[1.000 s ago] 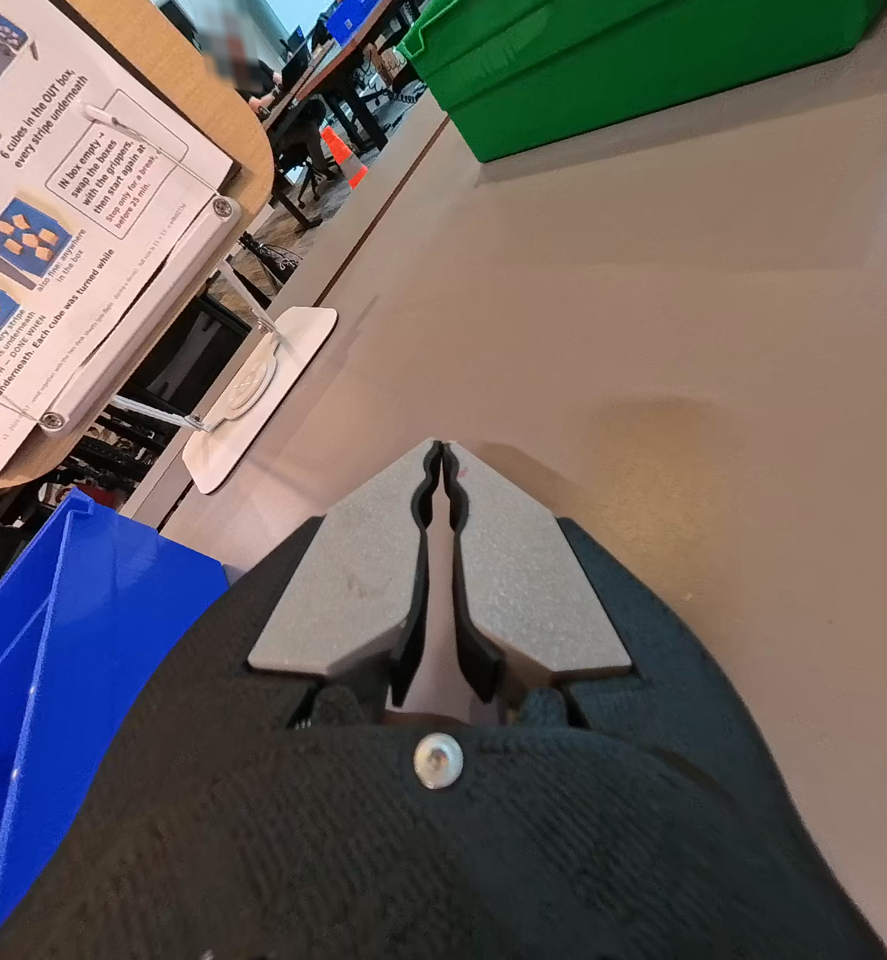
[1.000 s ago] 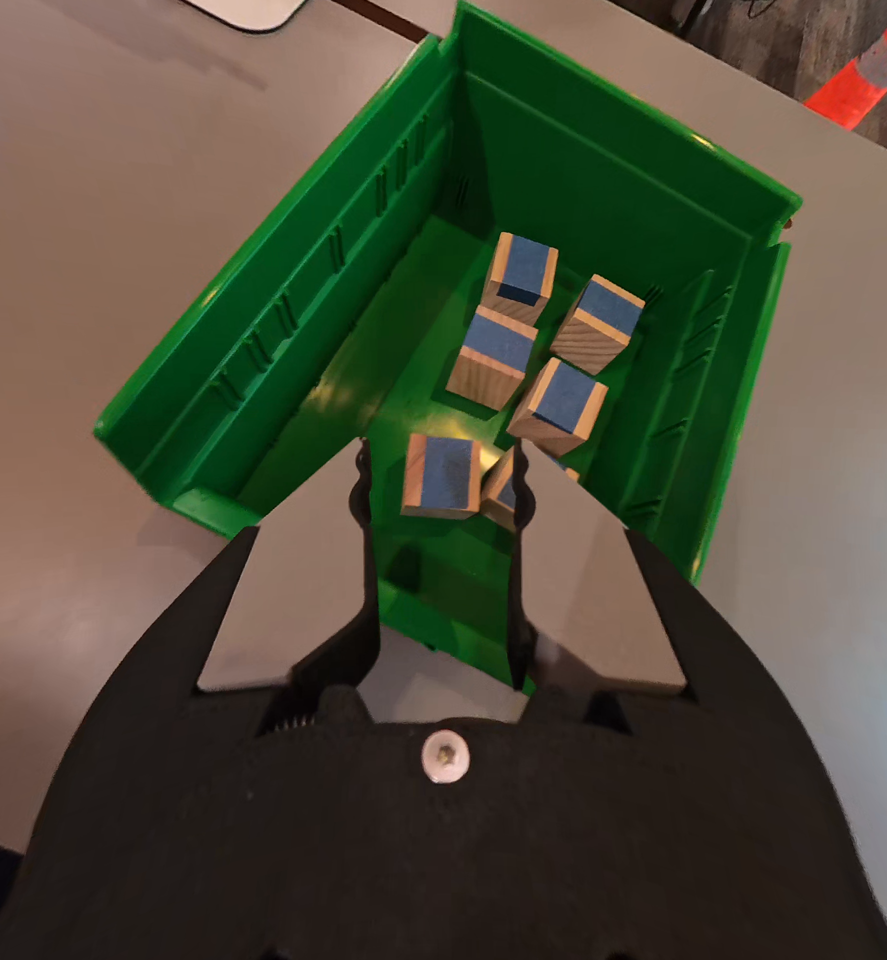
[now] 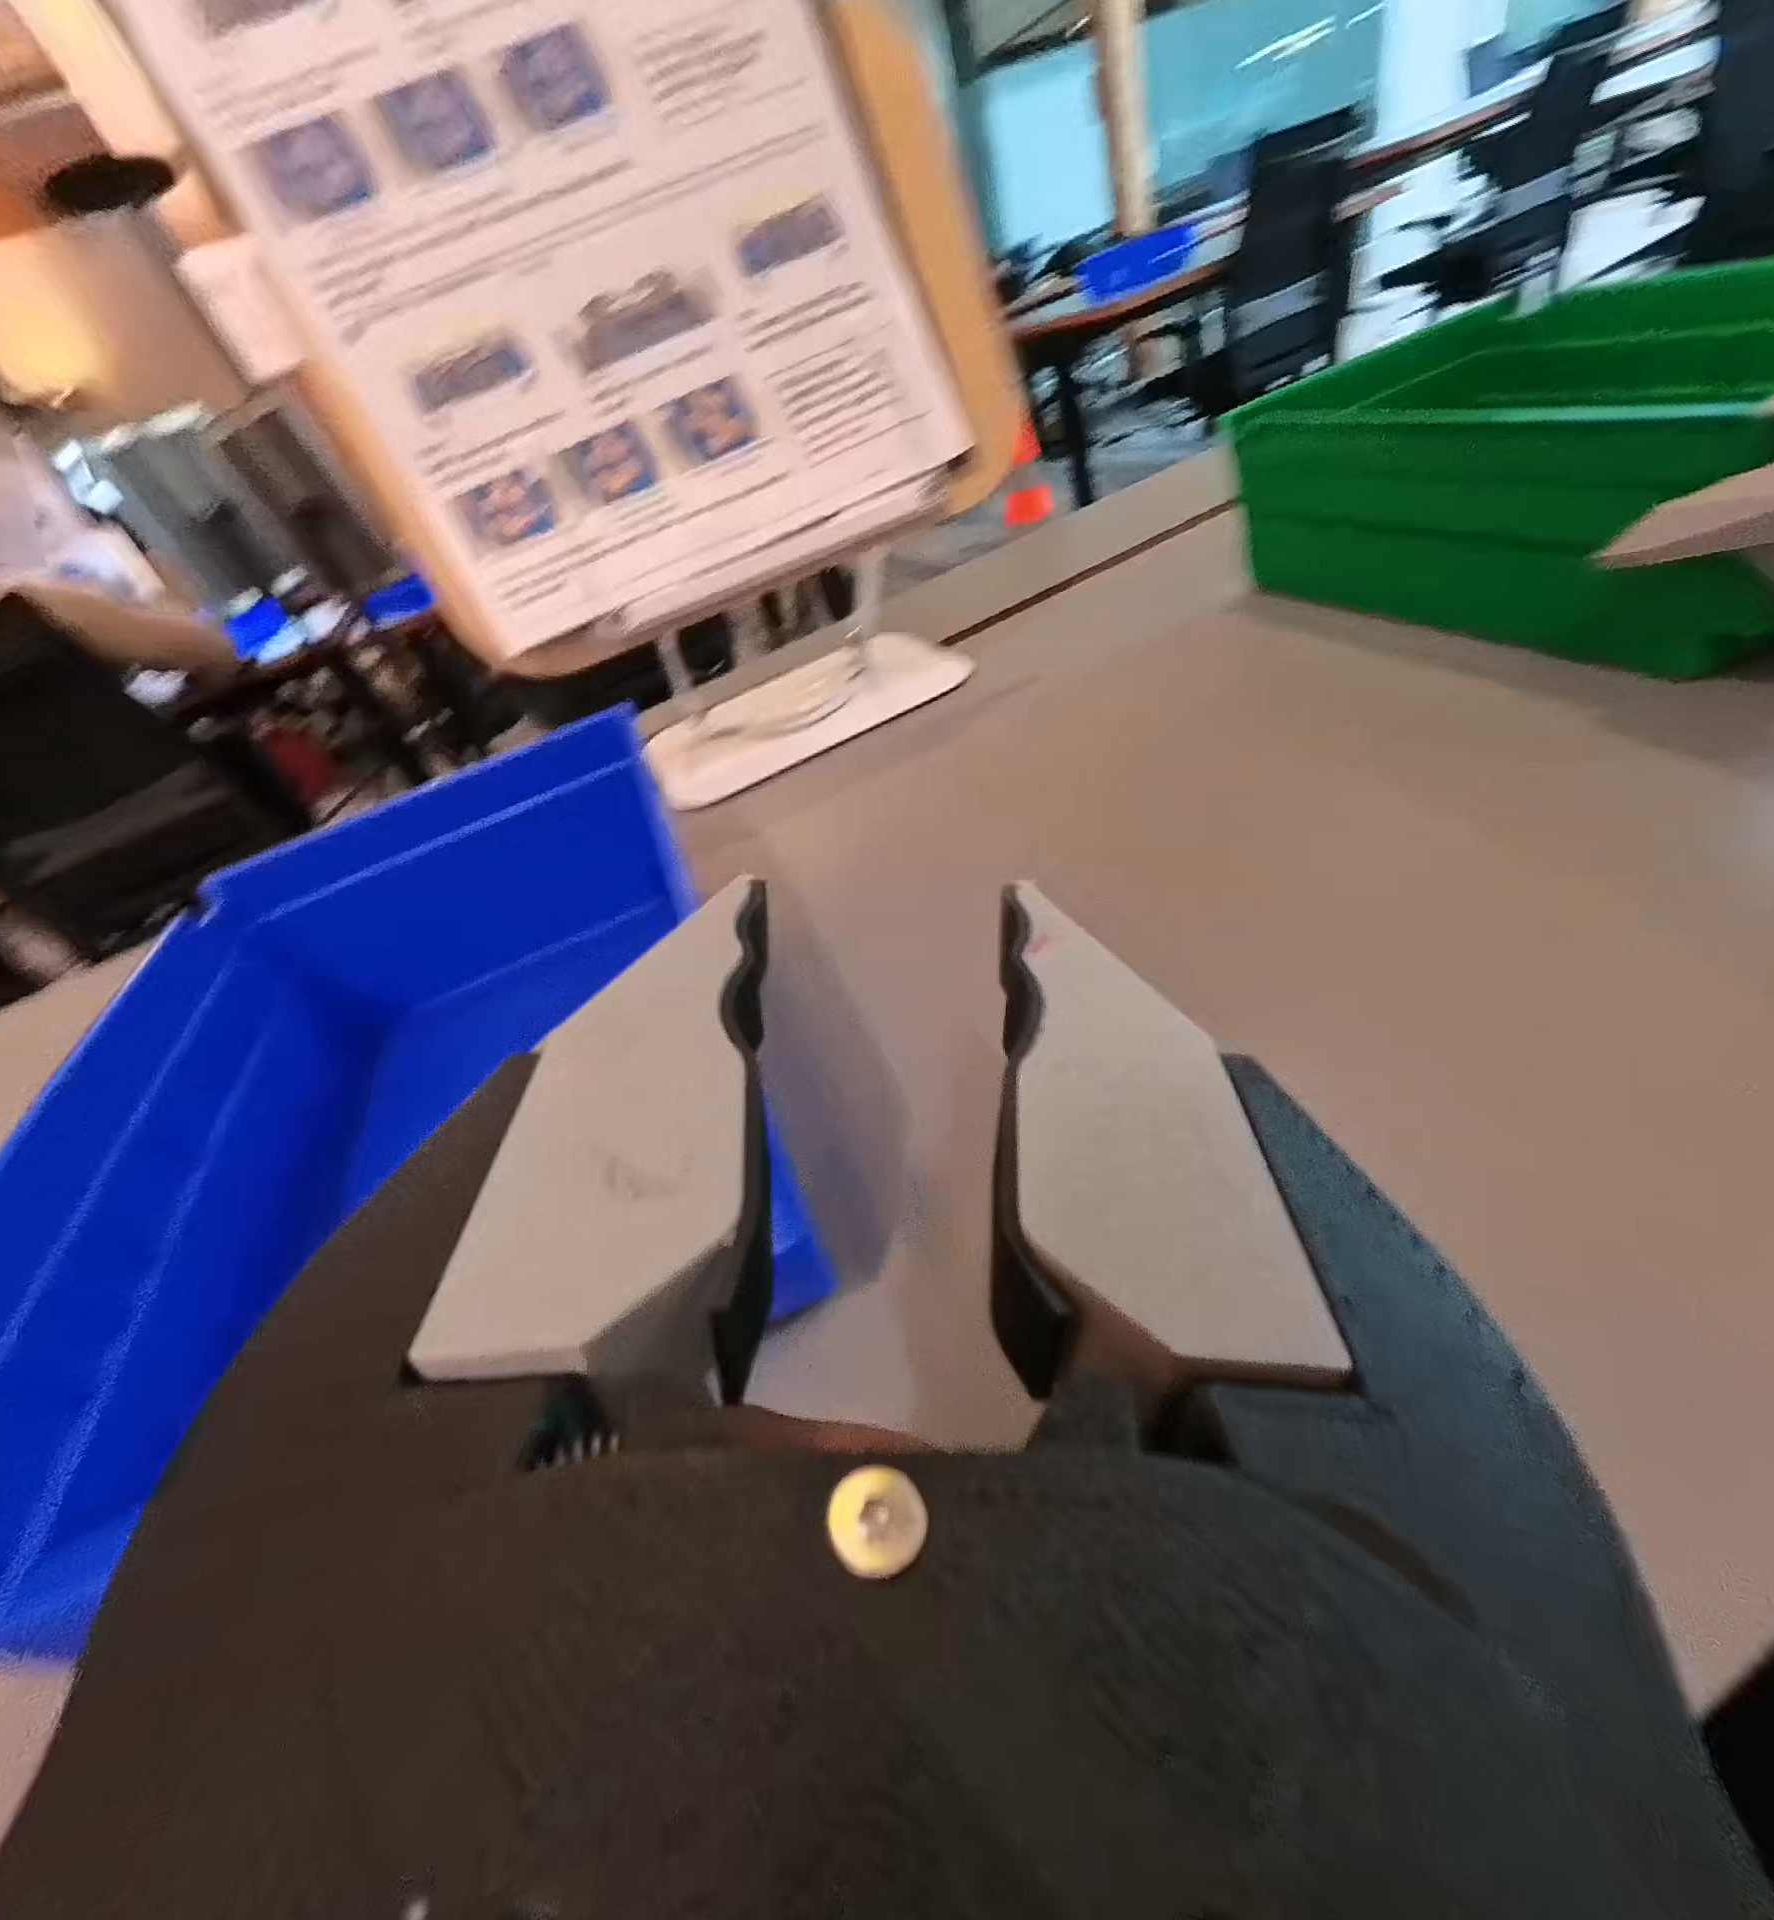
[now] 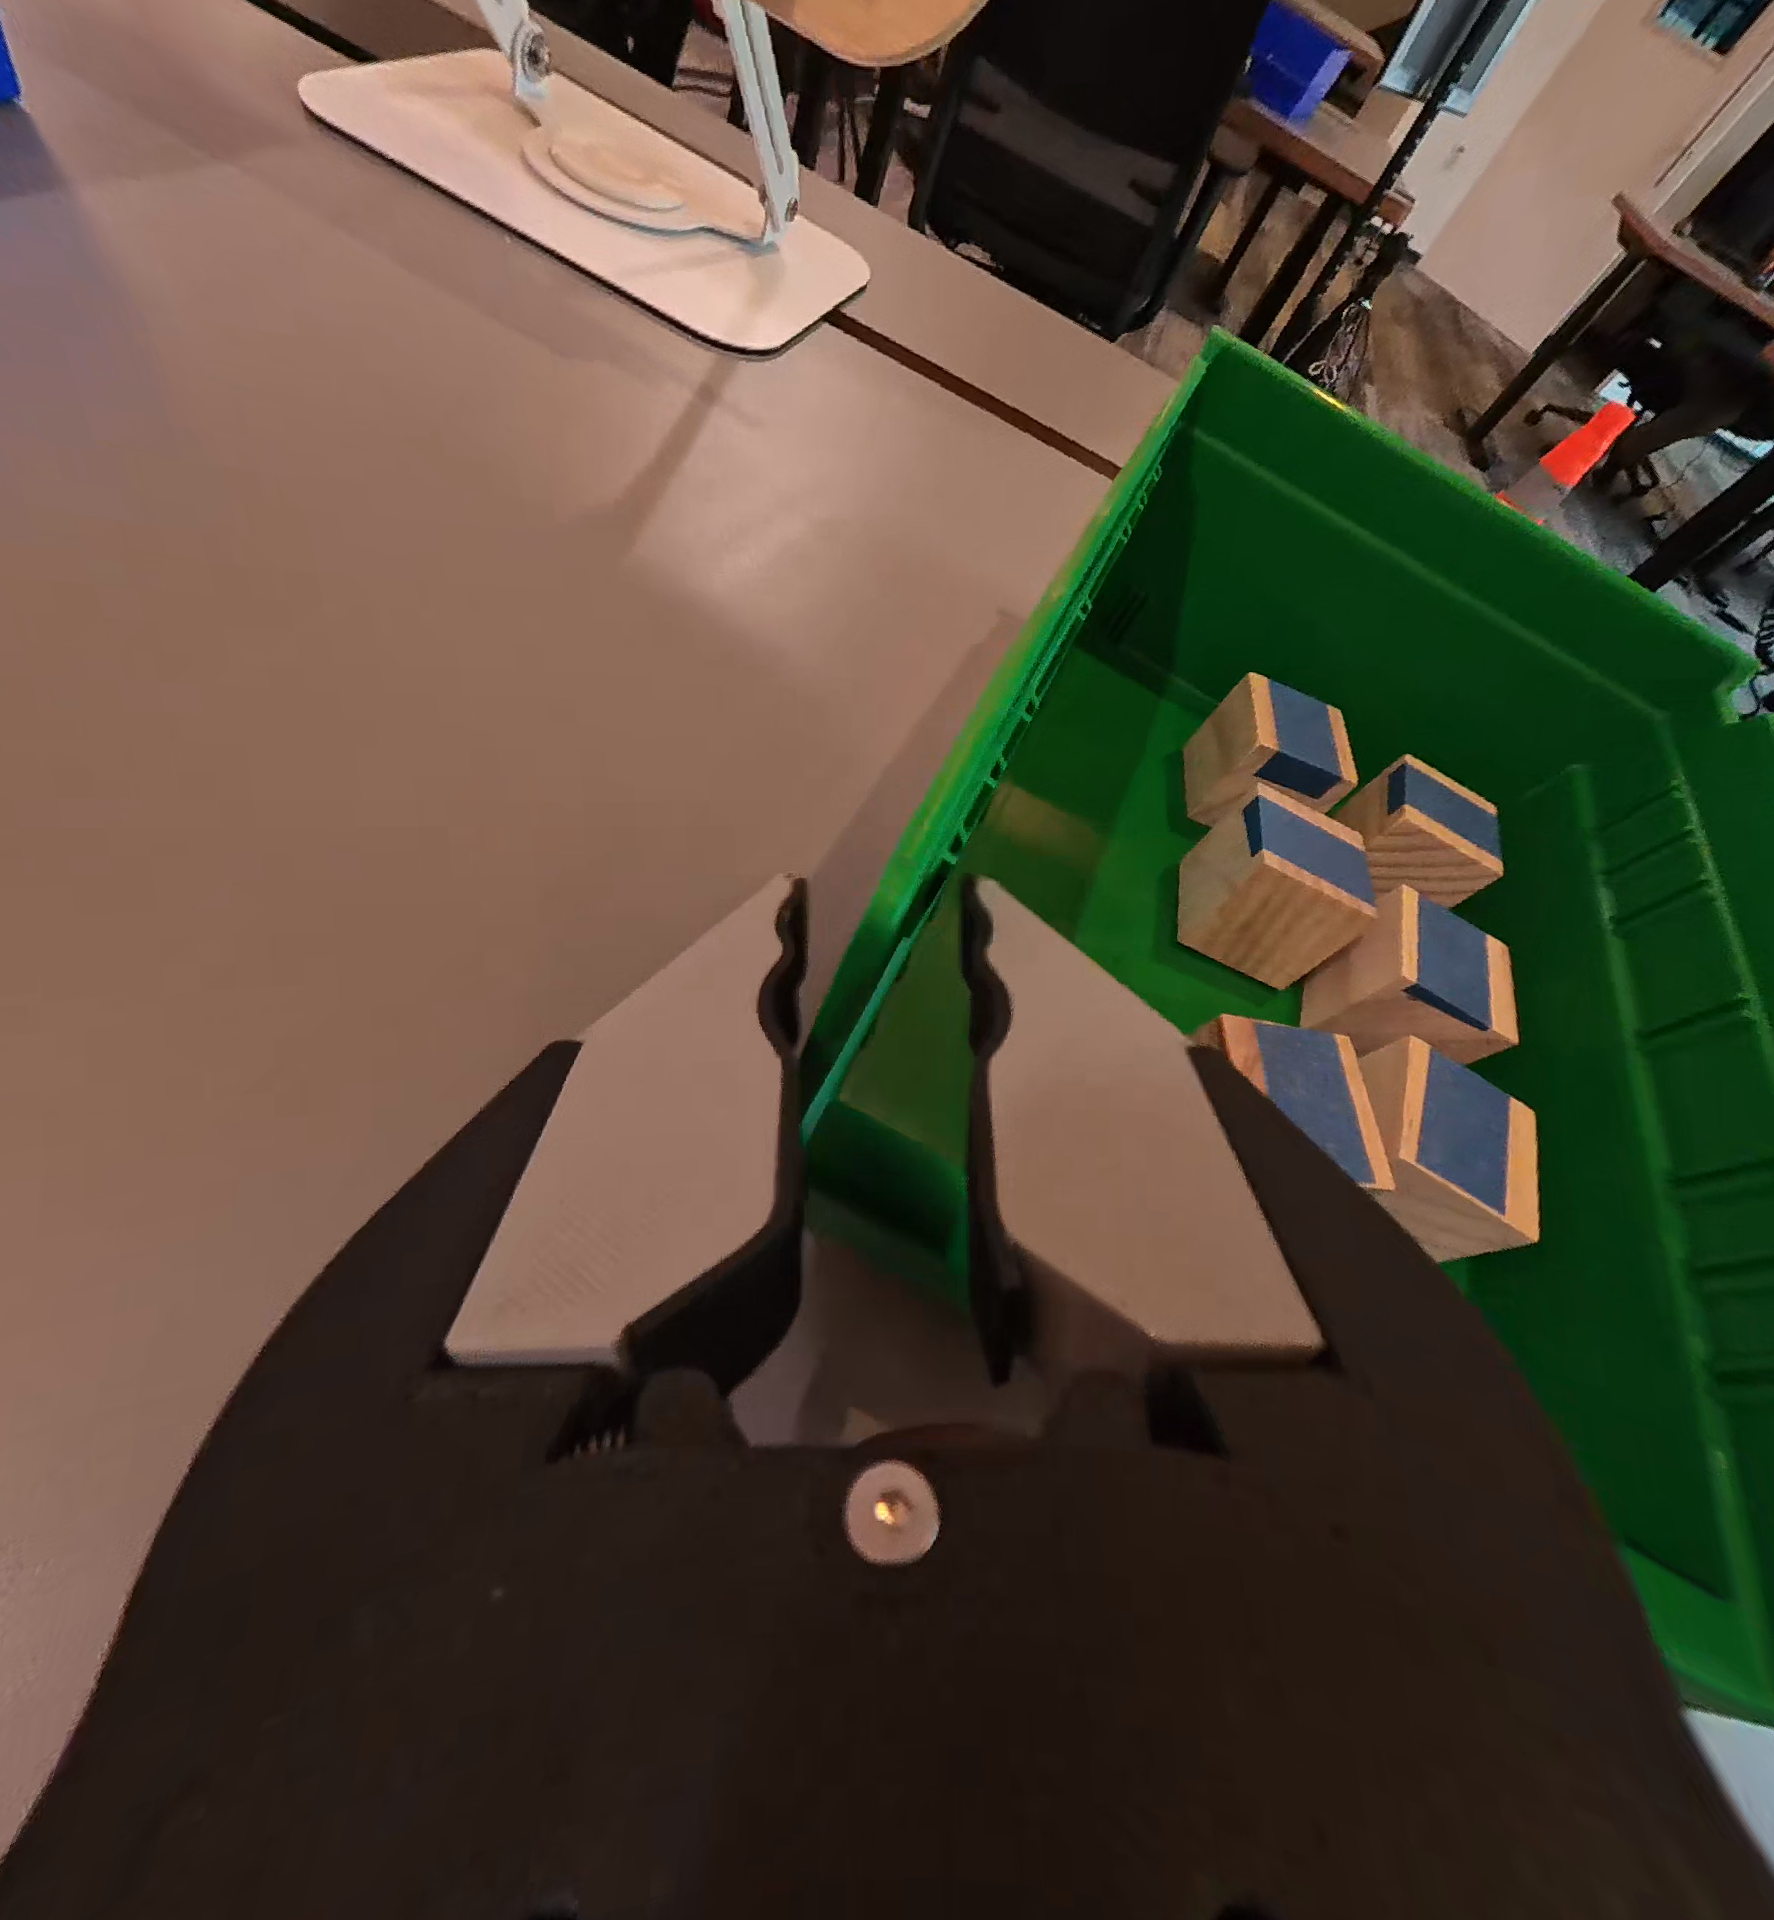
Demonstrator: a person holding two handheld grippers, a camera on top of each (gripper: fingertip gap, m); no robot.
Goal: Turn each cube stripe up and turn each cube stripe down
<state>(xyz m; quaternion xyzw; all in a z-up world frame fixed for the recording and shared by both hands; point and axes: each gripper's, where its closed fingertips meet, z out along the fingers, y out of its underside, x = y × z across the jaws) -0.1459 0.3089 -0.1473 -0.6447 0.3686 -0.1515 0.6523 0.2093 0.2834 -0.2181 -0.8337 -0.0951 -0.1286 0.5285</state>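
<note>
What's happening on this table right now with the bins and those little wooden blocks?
A person is working with two handheld grippers. Six wooden cubes sit in the green bin, blue stripes facing up. The right gripper is open and empty, its fingers straddling the bin's near wall. The left gripper is open over the table beside the blue bin, holding nothing. No cube is being gripped.

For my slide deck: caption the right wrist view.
Open right gripper straddling the green bin wall beside six striped wooden cubes.
</note>
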